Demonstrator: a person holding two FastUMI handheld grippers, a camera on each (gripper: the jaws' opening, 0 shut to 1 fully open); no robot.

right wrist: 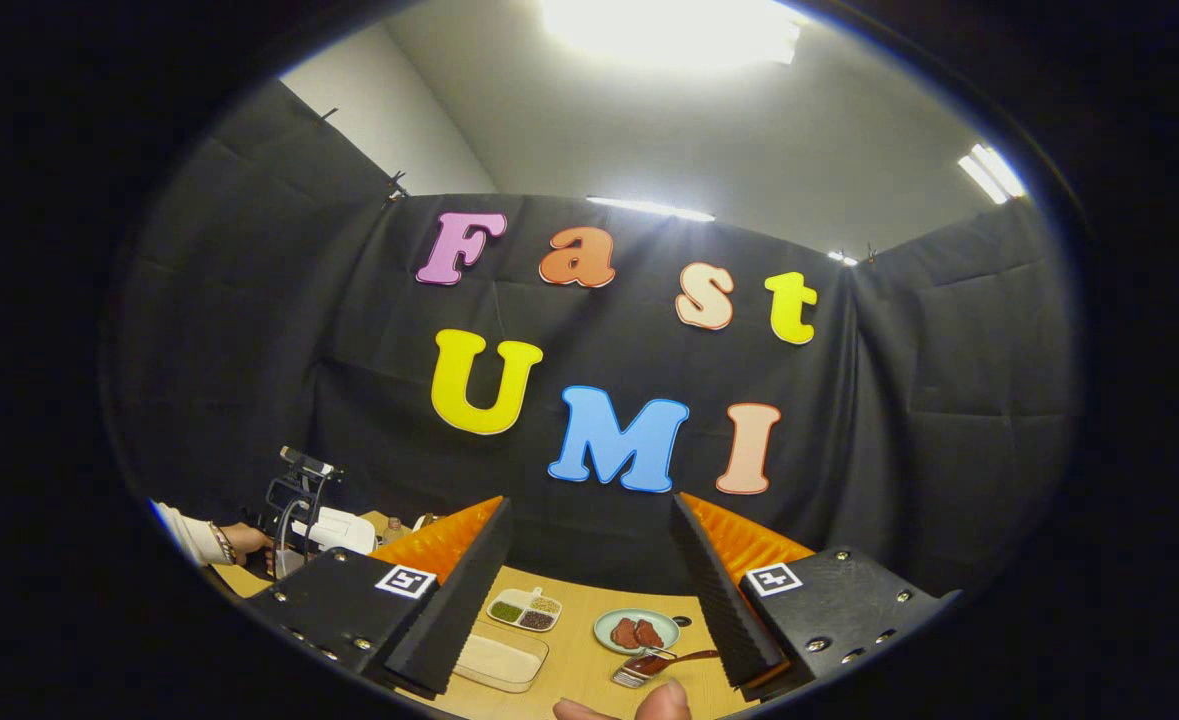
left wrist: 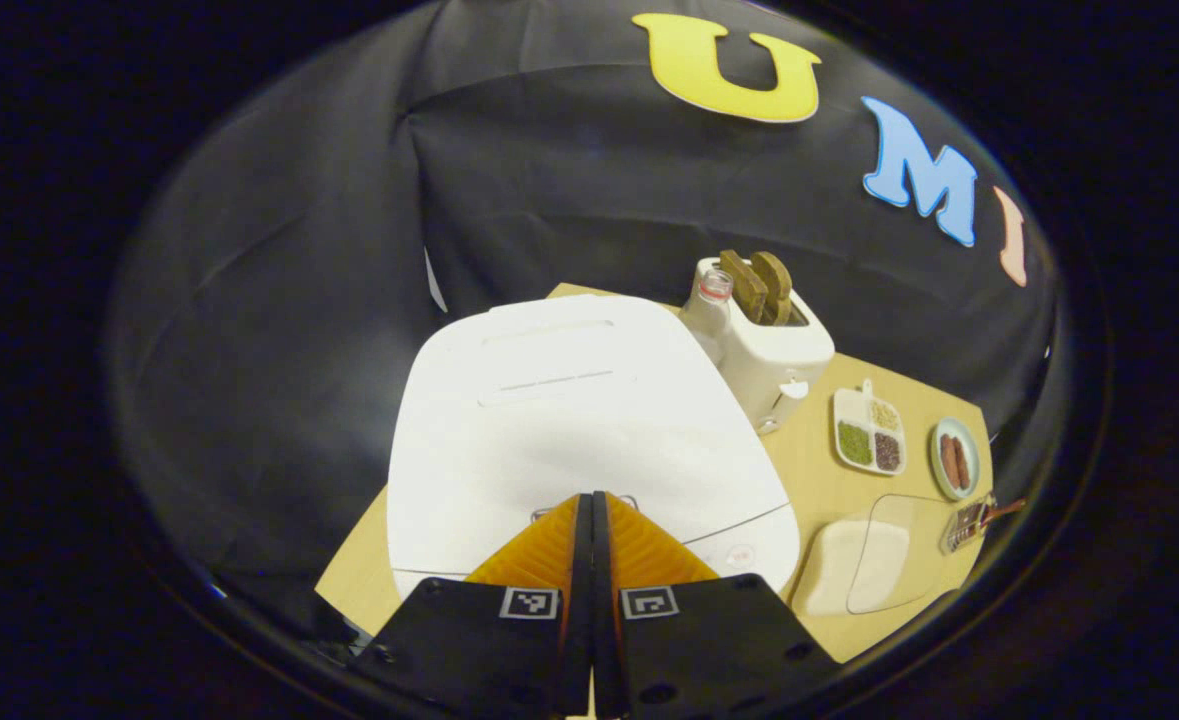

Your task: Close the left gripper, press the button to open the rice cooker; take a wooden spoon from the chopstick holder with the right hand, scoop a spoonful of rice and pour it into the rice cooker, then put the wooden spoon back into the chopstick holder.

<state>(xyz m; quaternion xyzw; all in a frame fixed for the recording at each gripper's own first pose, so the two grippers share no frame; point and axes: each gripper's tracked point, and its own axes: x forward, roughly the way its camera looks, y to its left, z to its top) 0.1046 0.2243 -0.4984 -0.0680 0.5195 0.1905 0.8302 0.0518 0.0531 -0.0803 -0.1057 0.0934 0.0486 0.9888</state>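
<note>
My left gripper (left wrist: 592,497) is shut, its tips low over the front edge of the white rice cooker (left wrist: 569,410), right at the metal latch button (left wrist: 629,497). The lid is down. At the table's right stands a clear container of rice (left wrist: 869,560), and beside it a small chopstick holder (left wrist: 967,524) with a wooden spoon (left wrist: 1004,510) sticking out. My right gripper (right wrist: 589,503) is open and empty, held high above the table. Below it lie the rice container (right wrist: 499,660), the chopstick holder (right wrist: 634,672) and the wooden spoon (right wrist: 689,657).
A white toaster (left wrist: 774,355) with bread slices and a small bottle (left wrist: 714,295) stand behind the cooker. A divided dish (left wrist: 869,430) and a plate of sausages (left wrist: 954,458) lie at the right. A hand (right wrist: 234,540) holds the far gripper; fingertips (right wrist: 639,708) show at the bottom edge.
</note>
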